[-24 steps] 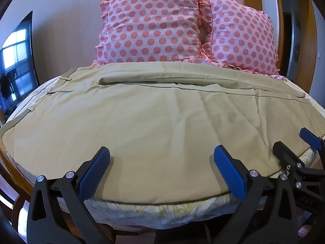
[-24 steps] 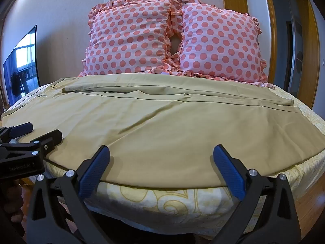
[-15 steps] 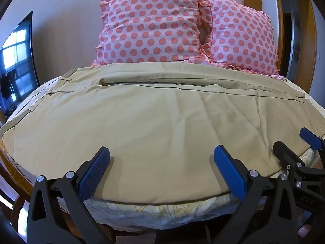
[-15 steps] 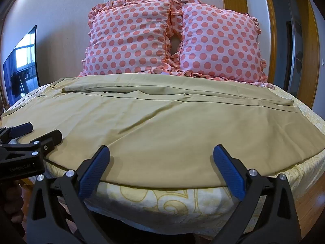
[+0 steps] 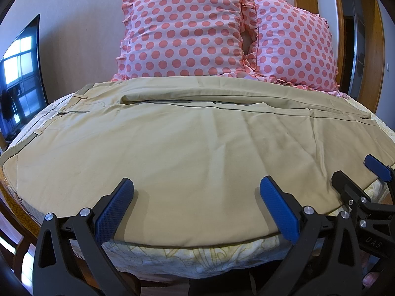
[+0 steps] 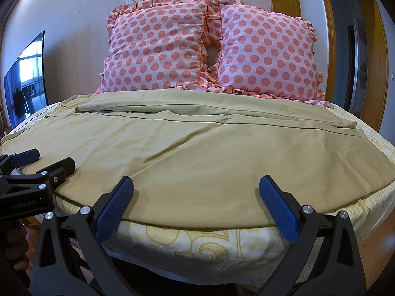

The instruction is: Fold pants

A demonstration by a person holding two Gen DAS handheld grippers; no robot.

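- Left wrist view: the left gripper [image 5: 196,209] has its blue pads spread wide with nothing between them, hanging just over the near hem of the tan pants [image 5: 187,148].
- Ahead of both grippers the pants lie spread flat across the bed [image 5: 172,259], waistband off to the left, legs running to the right, the far leg partly doubled over along a seam.
- Beyond the pants, two polka-dot pillows [image 5: 187,32] lean against the wall.
- Right wrist view: the right gripper [image 6: 195,208] is likewise wide apart and empty, poised at the near edge of the pants; the left gripper sits just to its left.
- The fabric looks thin, soft and light, so it should drape and wrinkle easily and sag between two holds.
- Best purchase, I judge, is the near edge directly below each gripper, pinched well apart so the cloth lifts evenly.
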